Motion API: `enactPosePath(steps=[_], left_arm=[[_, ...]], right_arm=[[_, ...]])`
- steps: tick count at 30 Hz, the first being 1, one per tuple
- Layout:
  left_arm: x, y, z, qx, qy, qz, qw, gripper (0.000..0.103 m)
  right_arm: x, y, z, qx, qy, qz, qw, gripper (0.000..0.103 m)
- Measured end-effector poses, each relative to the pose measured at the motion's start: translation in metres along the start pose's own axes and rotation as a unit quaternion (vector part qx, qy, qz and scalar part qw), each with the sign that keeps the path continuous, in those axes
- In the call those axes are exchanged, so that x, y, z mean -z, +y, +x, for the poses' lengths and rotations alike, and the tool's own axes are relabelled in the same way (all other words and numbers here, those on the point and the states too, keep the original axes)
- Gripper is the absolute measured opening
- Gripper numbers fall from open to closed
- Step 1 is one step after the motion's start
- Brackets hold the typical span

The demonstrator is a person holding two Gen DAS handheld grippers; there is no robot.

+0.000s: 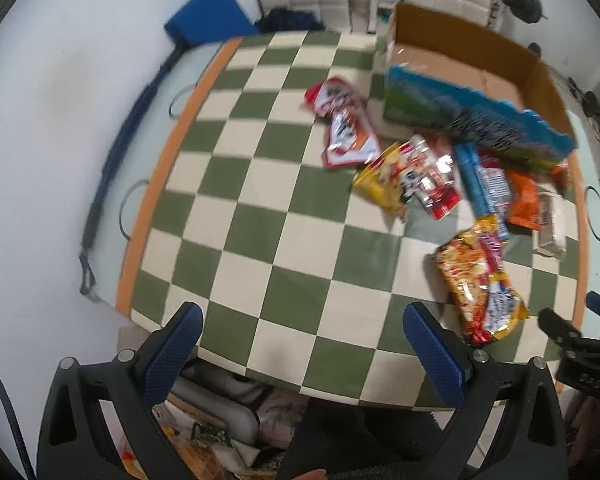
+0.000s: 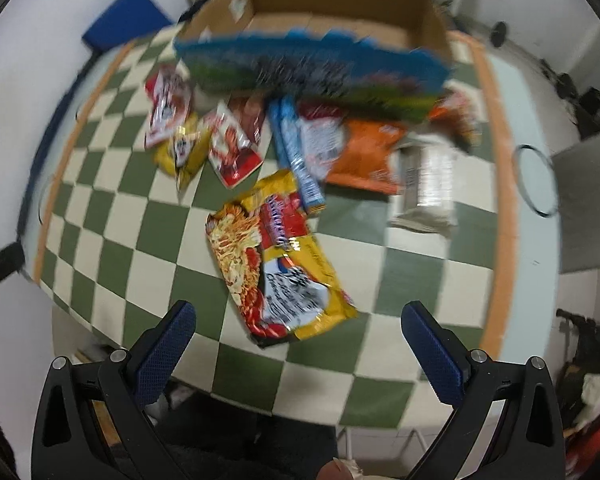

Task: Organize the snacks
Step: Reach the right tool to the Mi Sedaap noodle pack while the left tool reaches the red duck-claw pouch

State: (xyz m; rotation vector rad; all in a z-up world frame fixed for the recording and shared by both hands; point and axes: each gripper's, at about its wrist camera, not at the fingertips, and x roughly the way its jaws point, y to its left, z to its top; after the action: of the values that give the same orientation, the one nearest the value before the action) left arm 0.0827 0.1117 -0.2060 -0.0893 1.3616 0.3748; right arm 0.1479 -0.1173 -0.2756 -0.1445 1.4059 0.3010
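both claws stand wide apart and hold nothing: the left gripper [image 1: 302, 344] hangs at the bottom of its frame over the near edge of the checkered table [image 1: 236, 216], the right gripper [image 2: 300, 344] likewise, just below the yellow noodle packet [image 2: 276, 260] at frame centre. the other snacks [image 2: 300, 144] lie heaped above it in the upper middle, against the open cardboard box [image 2: 340, 4] at the top. in the left view the heap [image 1: 452, 172] sits right of centre, the box [image 1: 460, 52] upper right.

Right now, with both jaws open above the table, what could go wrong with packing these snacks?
The noodle packet lies flat, so jaws may slip or crush it. The snack pile overlaps, so lifting one packet could drag neighbours. The cardboard box has a tall printed front wall that could snag a low carry.
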Motion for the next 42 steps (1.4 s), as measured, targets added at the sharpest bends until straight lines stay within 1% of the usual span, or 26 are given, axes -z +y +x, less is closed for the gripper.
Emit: enactPosePath(steps=[4, 6, 8, 11, 17, 19, 22, 23, 25, 26, 28, 29, 32, 34, 37, 42], left_arm=[[-0.002, 0.000, 0.026, -0.002, 0.022, 0.001, 0.9998, 0.102], [0.000, -0.001, 0.039, -0.005, 0.033, 0.008, 0.9994, 0.102], [0.000, -0.001, 0.049, -0.003, 0.045, 0.009, 0.9990, 0.102], [0.002, -0.002, 0.061, -0.003, 0.055, 0.009, 0.9984, 0.102], [0.000, -0.005, 0.083, -0.003, 0.065, 0.008, 0.9978, 0.102], [-0.002, -0.007, 0.087, -0.001, 0.067, 0.010, 0.9977, 0.102], [-0.006, -0.009, 0.094, 0.001, 0.067, 0.013, 0.9977, 0.102], [-0.007, -0.009, 0.095, 0.001, 0.067, 0.014, 0.9977, 0.102], [-0.011, -0.010, 0.098, 0.003, 0.067, 0.015, 0.9977, 0.102], [-0.013, -0.010, 0.099, 0.004, 0.066, 0.015, 0.9977, 0.102], [-0.019, -0.009, 0.101, 0.009, 0.065, 0.016, 0.9977, 0.102], [-0.022, -0.008, 0.102, 0.012, 0.065, 0.015, 0.9977, 0.102], [-0.035, -0.005, 0.105, 0.028, 0.064, 0.011, 0.9975, 0.098], [-0.049, -0.002, 0.107, 0.045, 0.067, 0.001, 0.9967, 0.096], [-0.072, 0.001, 0.109, 0.067, 0.070, -0.019, 0.9951, 0.094], [-0.129, -0.008, 0.120, 0.110, 0.086, -0.053, 0.9888, 0.093]], right_arm=[[-0.013, 0.019, 0.057, 0.017, 0.044, -0.045, 0.998, 0.103], [-0.018, 0.025, 0.079, 0.026, 0.065, -0.062, 0.996, 0.103], [-0.022, 0.031, 0.099, 0.025, 0.082, -0.075, 0.994, 0.103], [-0.026, 0.038, 0.122, 0.023, 0.099, -0.092, 0.991, 0.103], [-0.022, 0.053, 0.156, 0.040, 0.134, -0.131, 0.982, 0.103], [-0.019, 0.055, 0.167, 0.061, 0.139, -0.146, 0.978, 0.103], [-0.016, 0.059, 0.181, 0.081, 0.144, -0.153, 0.974, 0.103], [-0.016, 0.058, 0.186, 0.083, 0.148, -0.149, 0.974, 0.103], [-0.022, 0.057, 0.195, 0.075, 0.150, -0.126, 0.978, 0.102], [-0.024, 0.054, 0.197, 0.073, 0.151, -0.116, 0.979, 0.101], [-0.028, 0.047, 0.198, 0.071, 0.152, -0.099, 0.981, 0.096], [-0.029, 0.043, 0.195, 0.070, 0.152, -0.095, 0.981, 0.095], [-0.027, 0.034, 0.192, 0.070, 0.150, -0.079, 0.983, 0.094], [-0.026, 0.021, 0.180, 0.063, 0.146, -0.058, 0.986, 0.092], [-0.021, 0.008, 0.169, 0.046, 0.136, -0.009, 0.990, 0.092], [-0.020, -0.032, 0.139, 0.015, 0.114, 0.071, 0.991, 0.092]])
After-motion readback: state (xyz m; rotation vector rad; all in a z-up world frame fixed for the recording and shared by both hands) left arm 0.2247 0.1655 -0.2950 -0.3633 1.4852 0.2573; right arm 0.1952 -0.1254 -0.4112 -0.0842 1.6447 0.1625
